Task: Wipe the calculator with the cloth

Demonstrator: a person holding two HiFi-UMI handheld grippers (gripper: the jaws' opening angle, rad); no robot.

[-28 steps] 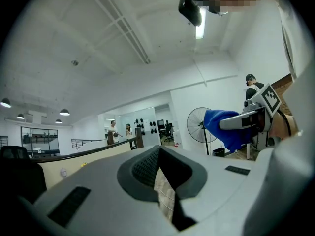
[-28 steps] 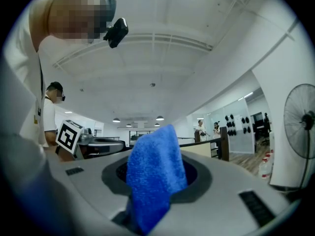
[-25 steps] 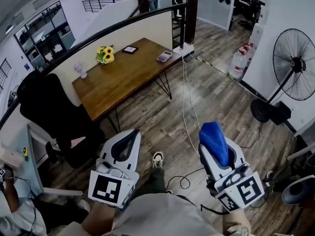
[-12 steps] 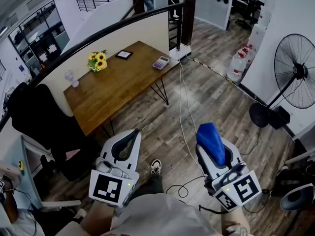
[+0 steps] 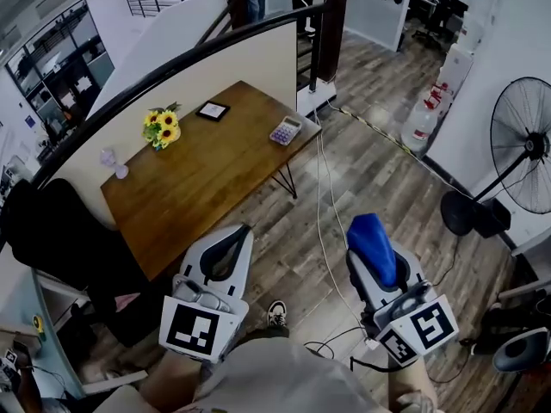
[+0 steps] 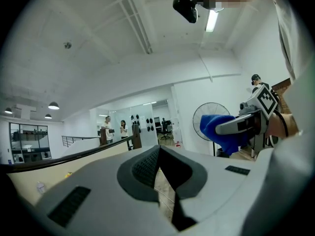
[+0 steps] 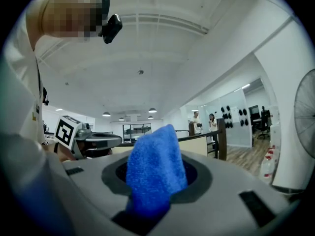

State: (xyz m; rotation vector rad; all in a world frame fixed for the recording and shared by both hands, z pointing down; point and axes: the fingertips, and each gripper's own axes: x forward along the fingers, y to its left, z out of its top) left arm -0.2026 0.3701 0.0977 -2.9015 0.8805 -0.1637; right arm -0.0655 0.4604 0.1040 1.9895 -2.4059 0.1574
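Observation:
A small grey calculator [image 5: 286,131] lies near the right end of the wooden table [image 5: 207,179], far ahead of both grippers in the head view. My right gripper [image 5: 372,243] is held up over the floor, shut on a blue cloth [image 5: 374,247]. In the right gripper view the cloth [image 7: 155,171] sticks up out of the shut jaws. My left gripper [image 5: 225,252] is held up beside it with its jaws together and nothing between them. The left gripper view looks over its own jaws [image 6: 158,154] at the cloth [image 6: 214,129] off to the right.
On the table stand sunflowers [image 5: 160,126], a small dark frame [image 5: 211,109] and a glass object [image 5: 112,160]. A black chair [image 5: 60,239] is at the left. A standing fan [image 5: 525,144], water bottles [image 5: 422,114] and floor cables [image 5: 323,205] are at the right. People stand beyond the partition.
The table and calculator have come nearer and slid down in the head view. Both grippers keep their places and the cloth stays held.

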